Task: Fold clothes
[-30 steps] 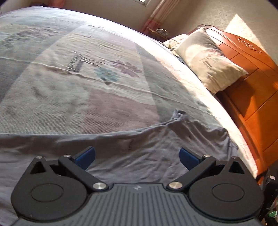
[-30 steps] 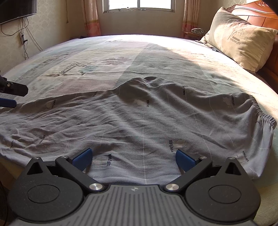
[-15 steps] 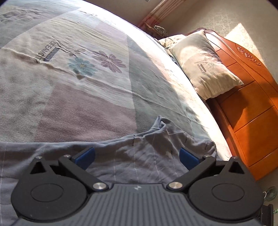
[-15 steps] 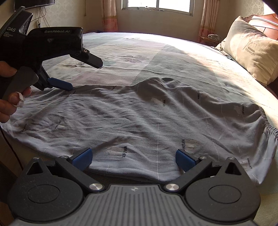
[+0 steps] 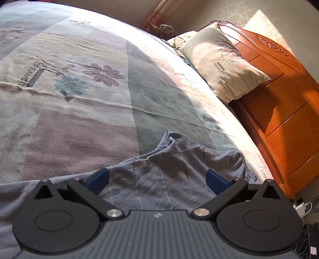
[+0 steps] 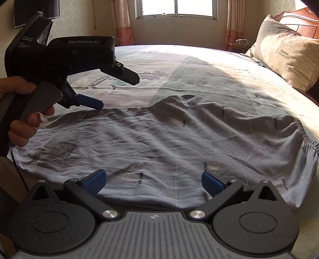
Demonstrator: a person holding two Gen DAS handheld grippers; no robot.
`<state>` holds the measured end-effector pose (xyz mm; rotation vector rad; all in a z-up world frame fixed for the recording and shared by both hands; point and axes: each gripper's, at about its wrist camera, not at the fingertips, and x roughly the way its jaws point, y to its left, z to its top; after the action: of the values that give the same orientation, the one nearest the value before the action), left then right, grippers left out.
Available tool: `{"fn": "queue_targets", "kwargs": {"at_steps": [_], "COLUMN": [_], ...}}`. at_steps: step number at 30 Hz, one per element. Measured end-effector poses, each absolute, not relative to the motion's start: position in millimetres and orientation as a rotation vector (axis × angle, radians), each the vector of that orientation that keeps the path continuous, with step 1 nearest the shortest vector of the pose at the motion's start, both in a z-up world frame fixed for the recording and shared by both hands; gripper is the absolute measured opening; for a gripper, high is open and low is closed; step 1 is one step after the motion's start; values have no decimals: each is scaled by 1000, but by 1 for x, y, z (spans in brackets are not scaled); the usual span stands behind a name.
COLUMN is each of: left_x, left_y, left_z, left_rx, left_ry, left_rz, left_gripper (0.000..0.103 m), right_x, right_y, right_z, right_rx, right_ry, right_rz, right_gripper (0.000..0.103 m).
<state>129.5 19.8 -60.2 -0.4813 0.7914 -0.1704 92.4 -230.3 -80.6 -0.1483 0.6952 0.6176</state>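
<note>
A grey garment (image 6: 179,143) printed with small XIFUWA logos lies spread flat across the bed, its elastic waistband (image 6: 307,139) at the right. My right gripper (image 6: 152,179) is open just over the garment's near hem, nothing between its blue pads. A hand (image 6: 20,111) holds my left gripper (image 6: 118,92), which hovers open above the garment's far left edge. In the left wrist view, the left gripper (image 5: 156,177) spans wrinkled grey cloth (image 5: 169,179) without touching it.
The flowered bedsheet (image 5: 79,79) stretches beyond the garment. A beige pillow (image 6: 287,53) leans on the orange wooden headboard (image 5: 279,95) at the right. A window (image 6: 175,8) is behind the bed and a wall TV (image 6: 35,10) at the upper left.
The left gripper has swung in from the left over the garment's far left edge. The right gripper has shifted slightly along the near hem. Both stay open.
</note>
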Motion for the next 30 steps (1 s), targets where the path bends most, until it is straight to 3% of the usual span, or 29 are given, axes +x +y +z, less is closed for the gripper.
{"fn": "queue_targets", "kwargs": {"at_steps": [7, 15, 22, 30], "left_x": [46, 5, -17, -27], "left_y": [15, 39, 99, 190], "left_z": [-65, -72, -79, -52], "left_rx": [-325, -427, -616, -627], "left_ry": [777, 724, 710, 651], "left_rz": [-75, -40, 142, 393], "left_gripper": [102, 102, 102, 102], "right_x": [95, 101, 102, 102], "right_y": [-221, -218, -215, -215], "right_z": [-87, -96, -97, -96], "right_rx": [-188, -168, -177, -181], "right_ry": [705, 713, 701, 705], "right_rz": [615, 583, 565, 562], "right_gripper": [103, 103, 103, 103]}}
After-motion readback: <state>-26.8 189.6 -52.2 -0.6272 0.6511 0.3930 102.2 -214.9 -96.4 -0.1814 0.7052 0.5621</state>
